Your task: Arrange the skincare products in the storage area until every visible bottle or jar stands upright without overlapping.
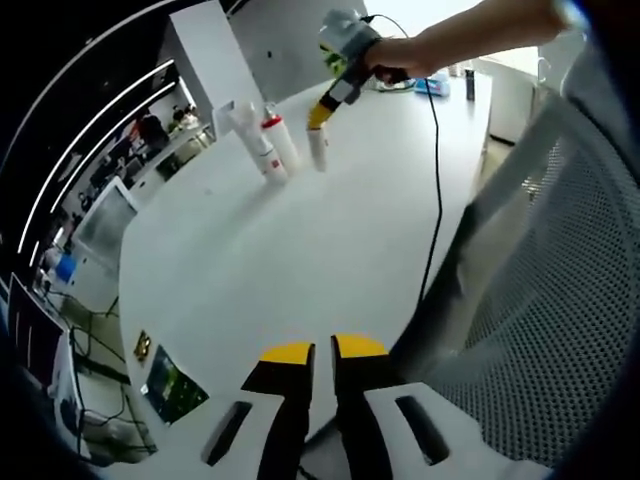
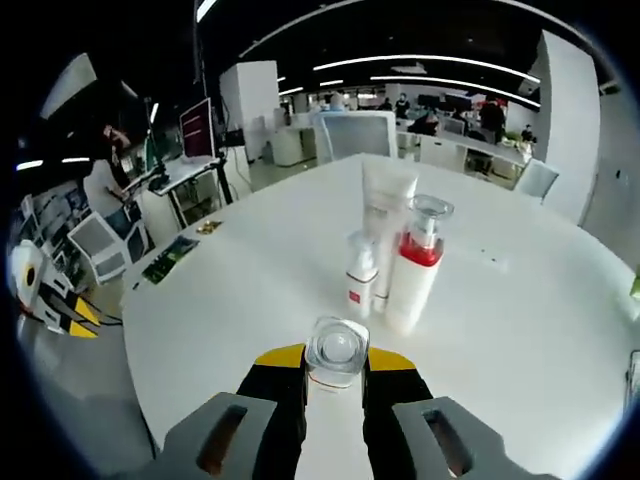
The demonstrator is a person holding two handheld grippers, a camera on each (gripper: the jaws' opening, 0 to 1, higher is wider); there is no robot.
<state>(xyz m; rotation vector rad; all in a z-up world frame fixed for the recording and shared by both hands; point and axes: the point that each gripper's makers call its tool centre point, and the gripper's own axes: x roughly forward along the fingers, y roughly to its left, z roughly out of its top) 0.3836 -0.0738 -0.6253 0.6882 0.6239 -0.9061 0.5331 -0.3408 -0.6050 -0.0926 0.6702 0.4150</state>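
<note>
1. An open-plan office with ceiling light strips, desks and monitors surrounds a large round white table [image 2: 220,300]; a mesh office chair [image 1: 560,300] stands at its near edge in the left gripper view.
2. Toward the far side of the table stand three skincare items close together: a tall white tube [image 2: 385,215], a white pump bottle with a red collar [image 2: 415,270] to its right, and a small white bottle with a red label [image 2: 360,275] in front, all upright.
3. The right gripper [image 2: 335,365] is clamped on a white bottle with a clear cap [image 2: 336,350], its yellow-tipped jaws pressed to both sides. In the left gripper view a hand [image 1: 395,60] holds it above the table, just right of the group.
4. The left gripper [image 1: 323,350] hangs at the near table edge, jaws almost together with nothing between them.
5. A black cable [image 1: 437,180] trails across the table.
</note>
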